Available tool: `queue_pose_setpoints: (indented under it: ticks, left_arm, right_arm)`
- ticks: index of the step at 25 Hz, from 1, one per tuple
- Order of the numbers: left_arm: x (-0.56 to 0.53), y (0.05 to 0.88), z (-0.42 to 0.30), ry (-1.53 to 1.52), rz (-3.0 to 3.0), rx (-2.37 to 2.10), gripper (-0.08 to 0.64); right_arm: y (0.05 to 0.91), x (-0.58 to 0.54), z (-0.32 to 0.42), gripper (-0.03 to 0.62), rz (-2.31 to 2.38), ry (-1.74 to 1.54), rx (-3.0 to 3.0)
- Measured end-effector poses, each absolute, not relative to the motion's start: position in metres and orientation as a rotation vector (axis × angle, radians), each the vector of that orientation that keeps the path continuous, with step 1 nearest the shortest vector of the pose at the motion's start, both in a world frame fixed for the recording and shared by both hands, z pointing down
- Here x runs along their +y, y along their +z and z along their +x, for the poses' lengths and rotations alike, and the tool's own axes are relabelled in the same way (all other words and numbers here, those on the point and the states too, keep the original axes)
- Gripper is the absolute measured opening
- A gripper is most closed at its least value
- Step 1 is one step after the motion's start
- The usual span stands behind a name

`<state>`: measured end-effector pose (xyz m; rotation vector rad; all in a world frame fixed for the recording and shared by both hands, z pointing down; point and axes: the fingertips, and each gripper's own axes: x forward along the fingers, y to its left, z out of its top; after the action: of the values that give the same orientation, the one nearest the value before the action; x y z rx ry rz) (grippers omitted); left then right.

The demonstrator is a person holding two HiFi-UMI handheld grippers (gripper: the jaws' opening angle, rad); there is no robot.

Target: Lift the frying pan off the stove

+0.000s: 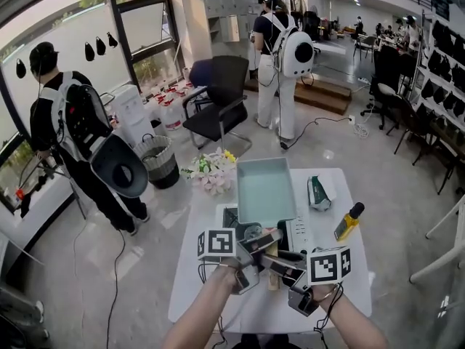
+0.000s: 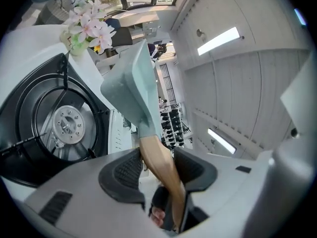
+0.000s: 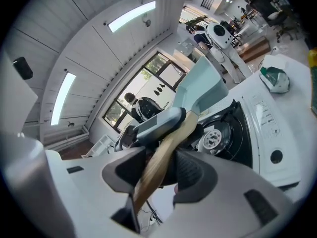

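Observation:
A pale teal square frying pan (image 1: 266, 189) with a wooden handle (image 1: 273, 275) hangs tilted above the white stove (image 1: 299, 233). Both grippers hold that handle. In the left gripper view the handle (image 2: 159, 166) runs between the dark pads (image 2: 127, 170) of my left gripper (image 2: 157, 171), and the pan (image 2: 130, 86) rises beyond, clear of the black burner ring (image 2: 68, 125). In the right gripper view my right gripper (image 3: 159, 171) is shut on the handle (image 3: 157, 168) further back. The left gripper's grey body (image 3: 159, 123) lies across the handle ahead, with the pan (image 3: 202, 86) past it.
The stove stands on a white table (image 1: 200, 286) with a yellow bottle (image 1: 349, 222), a green-and-white packet (image 1: 318, 193) and flowers (image 1: 211, 170). Behind the table are a black chair (image 1: 221, 102), a bin (image 1: 158, 160) and two people with backpacks (image 1: 80, 122).

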<state>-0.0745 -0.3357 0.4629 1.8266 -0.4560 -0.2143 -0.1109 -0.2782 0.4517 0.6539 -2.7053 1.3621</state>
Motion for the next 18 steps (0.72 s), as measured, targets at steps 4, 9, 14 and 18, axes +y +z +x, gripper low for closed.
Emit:
queue_pose_setpoints:
  ticks: [4, 9, 14, 18]
  left_arm:
    - [-0.346, 0.453, -0.077, -0.220, 1.862, -0.471, 0.192]
    - [-0.355, 0.439, -0.075, -0.231, 1.906, -0.473, 0.192]
    - [-0.354, 0.422, -0.068, -0.231, 1.953, -0.479, 0.192]
    - [-0.354, 0.410, -0.068, -0.246, 1.985, -0.469, 0.192]
  right_arm:
    - [0.444, -0.288, -0.113, 0.175, 0.655, 1.330, -2.730]
    - [0.433, -0.296, -0.112, 0.173, 0.669, 1.289, -2.762]
    - [0.418, -0.295, -0.106, 0.173, 0.679, 1.249, -2.789]
    - [0.410, -0.295, -0.106, 0.173, 0.692, 1.207, -2.807]
